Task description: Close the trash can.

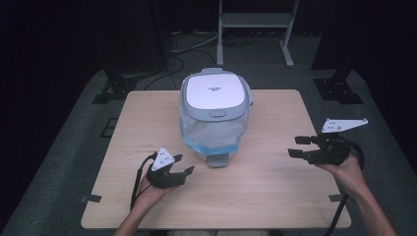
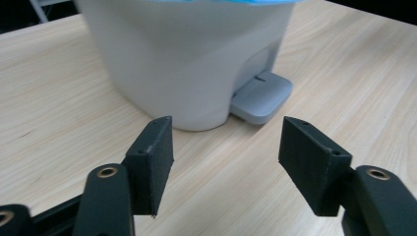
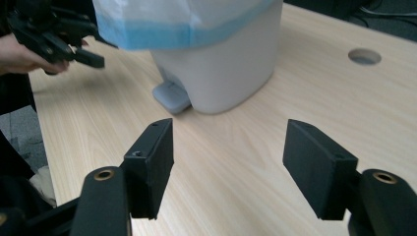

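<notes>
Pedal bin [image 1: 215, 105] mid-table [image 1: 275, 191], between left tongs [image 1: 183, 164] and right tongs [image 1: 297, 146]

The table [image 1: 275, 191] was pale wood-grain laminate, smooth and matt. The pedal bin [image 1: 216, 93] looked like smooth plastic with a faintly glossy lid, lined with thin, crinkled plastic film [image 1: 211, 132]. Both grippers' jaws were matt black plastic.

My light wooden table [image 1: 275, 182] carries a grey pedal bin [image 1: 215, 115] standing toward its far middle, the bin's foot pedal [image 1: 218, 160] resting on the wood on my side, and a round cable hole [image 3: 364, 56] beyond the bin.
</notes>
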Available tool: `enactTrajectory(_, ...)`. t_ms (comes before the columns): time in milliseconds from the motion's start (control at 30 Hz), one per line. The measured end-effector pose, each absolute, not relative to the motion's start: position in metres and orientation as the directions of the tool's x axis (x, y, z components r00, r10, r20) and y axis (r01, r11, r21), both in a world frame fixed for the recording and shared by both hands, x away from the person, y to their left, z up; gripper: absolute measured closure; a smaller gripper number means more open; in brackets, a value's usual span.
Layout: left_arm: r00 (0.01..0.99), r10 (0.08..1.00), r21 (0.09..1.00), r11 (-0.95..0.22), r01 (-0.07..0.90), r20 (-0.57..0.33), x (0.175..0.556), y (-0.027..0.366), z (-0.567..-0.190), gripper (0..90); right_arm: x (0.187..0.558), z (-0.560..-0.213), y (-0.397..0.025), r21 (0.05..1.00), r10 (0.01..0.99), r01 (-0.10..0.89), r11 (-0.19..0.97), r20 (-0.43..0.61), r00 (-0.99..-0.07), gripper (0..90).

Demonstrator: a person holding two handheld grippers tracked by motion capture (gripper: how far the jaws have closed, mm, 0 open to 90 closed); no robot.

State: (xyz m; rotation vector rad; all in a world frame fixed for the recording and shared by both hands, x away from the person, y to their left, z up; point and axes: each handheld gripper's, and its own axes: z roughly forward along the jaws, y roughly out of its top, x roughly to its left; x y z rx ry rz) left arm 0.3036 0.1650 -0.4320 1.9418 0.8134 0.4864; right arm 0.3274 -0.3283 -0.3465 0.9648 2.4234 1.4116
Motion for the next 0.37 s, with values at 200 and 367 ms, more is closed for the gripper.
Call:
enactTrajectory(200,0.659,0.752,0.895,-0.305,0.327,0.015,0.298,0.188,-0.431,31.8,0.317,-0.372,-0.337,0.815,0.630,0.474,0.334,0.181,-0.755,31.8)
enactTrajectory(367,0.645,0.764,0.900,-0.291,0.326,0.013,0.293,0.200,-0.434,29.8,0.309,-0.396,-0.344,0.808,0.646,0.506,0.302,0.217,-0.732,30.4)
